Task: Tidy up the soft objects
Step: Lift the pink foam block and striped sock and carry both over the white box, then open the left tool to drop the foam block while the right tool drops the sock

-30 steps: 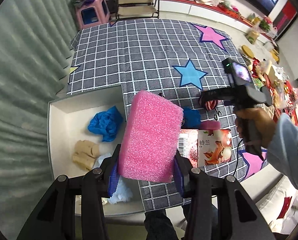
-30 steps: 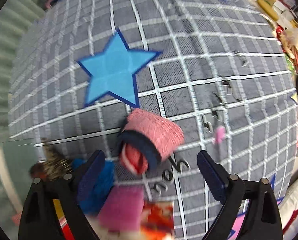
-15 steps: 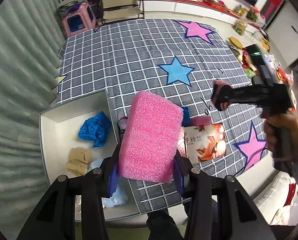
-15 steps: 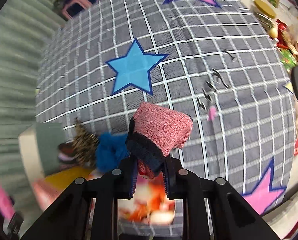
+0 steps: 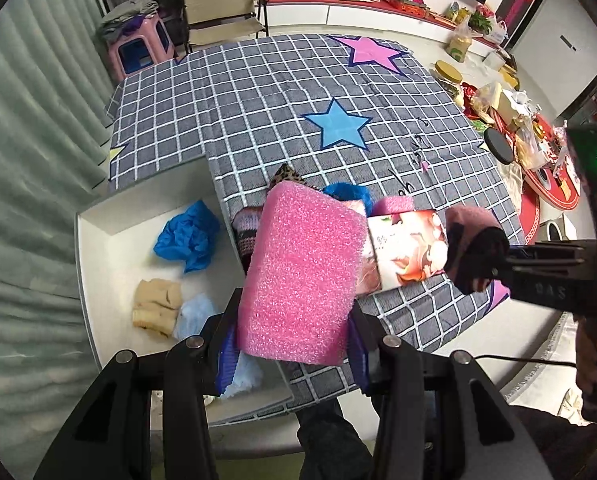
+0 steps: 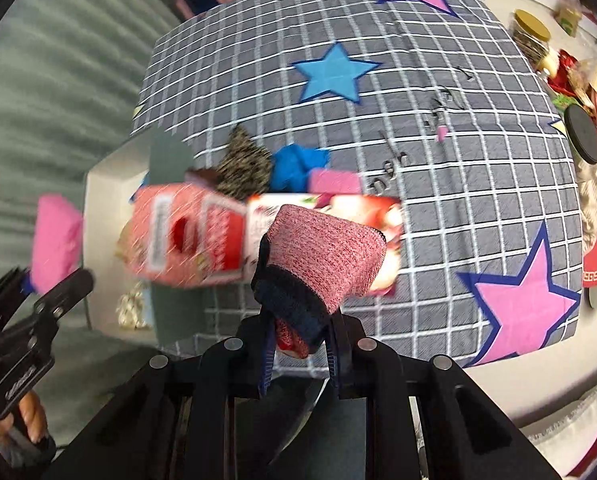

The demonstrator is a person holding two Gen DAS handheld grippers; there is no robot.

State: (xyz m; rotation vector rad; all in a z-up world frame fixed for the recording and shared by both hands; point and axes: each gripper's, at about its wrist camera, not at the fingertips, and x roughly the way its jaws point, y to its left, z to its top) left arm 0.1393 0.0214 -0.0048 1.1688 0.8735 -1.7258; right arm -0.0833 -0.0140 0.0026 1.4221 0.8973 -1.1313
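My left gripper [image 5: 290, 354] is shut on a big pink foam sponge [image 5: 302, 276] and holds it above the table's near edge, beside the white box [image 5: 98, 240]. My right gripper [image 6: 300, 356] is shut on a rolled red knit sock with a dark cuff [image 6: 322, 256], lifted above the table; it also shows in the left wrist view [image 5: 470, 248]. The box holds a blue crumpled cloth [image 5: 188, 236], a beige folded cloth [image 5: 156, 306] and a pale blue fluffy piece [image 5: 196, 316].
On the grey checked tablecloth [image 5: 278, 100] lie a red printed packet [image 5: 406, 248], a blue cloth [image 5: 346, 192], a small pink sponge [image 6: 334, 182], a leopard-print piece [image 5: 284, 176] and a striped knit item [image 5: 246, 228]. Cluttered shelves and a round red tray [image 5: 554, 184] stand at the right.
My right gripper closed on the red sock, lifted it off the table and drew back toward the near edge. My left gripper still holds the pink sponge and rose a little.
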